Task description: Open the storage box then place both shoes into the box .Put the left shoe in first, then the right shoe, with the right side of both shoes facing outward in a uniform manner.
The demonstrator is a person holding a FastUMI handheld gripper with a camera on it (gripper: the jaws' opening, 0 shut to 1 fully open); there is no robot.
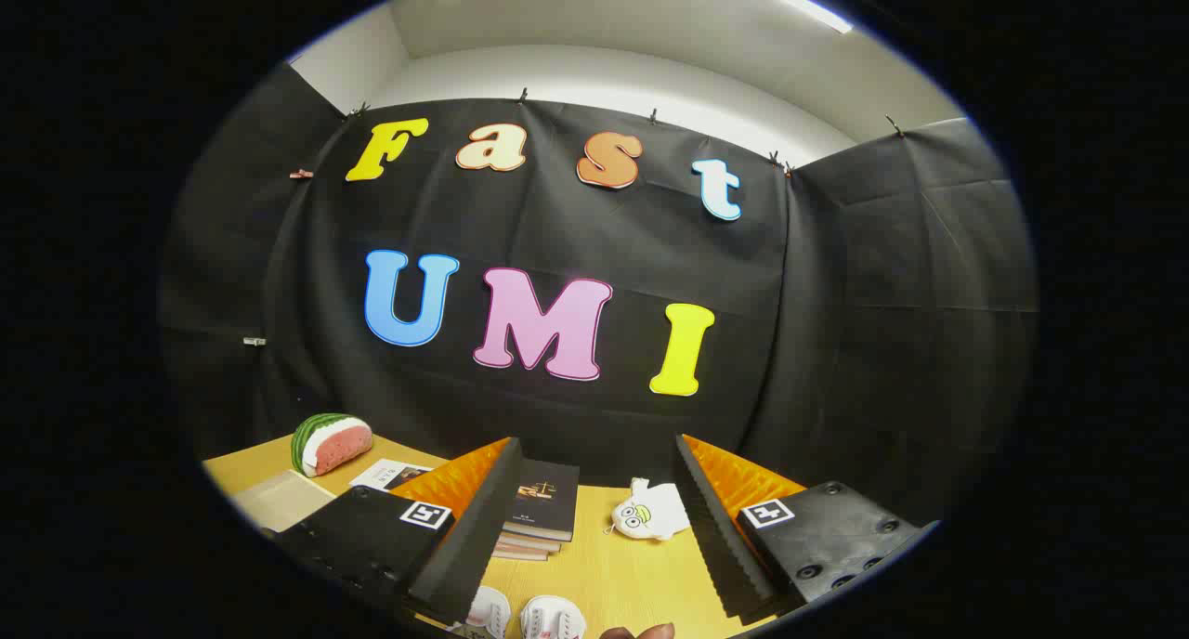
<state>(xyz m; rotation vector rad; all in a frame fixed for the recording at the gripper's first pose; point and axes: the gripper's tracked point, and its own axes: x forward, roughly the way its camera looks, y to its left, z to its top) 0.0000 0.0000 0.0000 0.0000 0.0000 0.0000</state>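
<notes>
Gripper view: one fisheye look forward along the two fingers, over a light wooden table (613,574) toward the black cloth wall.
Gripper (594,518): fingers spread wide with nothing between them; the left finger (469,537) runs in from 7 o'clock, the right finger (715,537) from 5 o'clock, and bare tabletop shows in the gap.
Shoes (525,616): two white toe ends with red marks sit side by side at about 6 o'clock, low between the fingers and closer to the left one; most of each shoe is cut off, so I cannot tell left from right.
Hand: a fingertip (641,632) shows at 6 o'clock, just beside the shoes on their right.
Books (539,514): a small stack with a dark cover on top lies ahead at 11 o'clock from the gap, partly hidden by the left finger.
Plush toy (650,509): a small white figure with a cartoon face lies ahead at 1 o'clock, near the right finger's inner edge, apart from the books.
Watermelon slice (330,442): it sits at 10 o'clock near the table's far left edge, well apart from the fingers.
Papers: a booklet (390,474) and a pale flat sheet (279,500) lie left of the left finger.
Open room: a clear strip of table runs between the books and the plush toy toward the far edge at the wall.
</notes>
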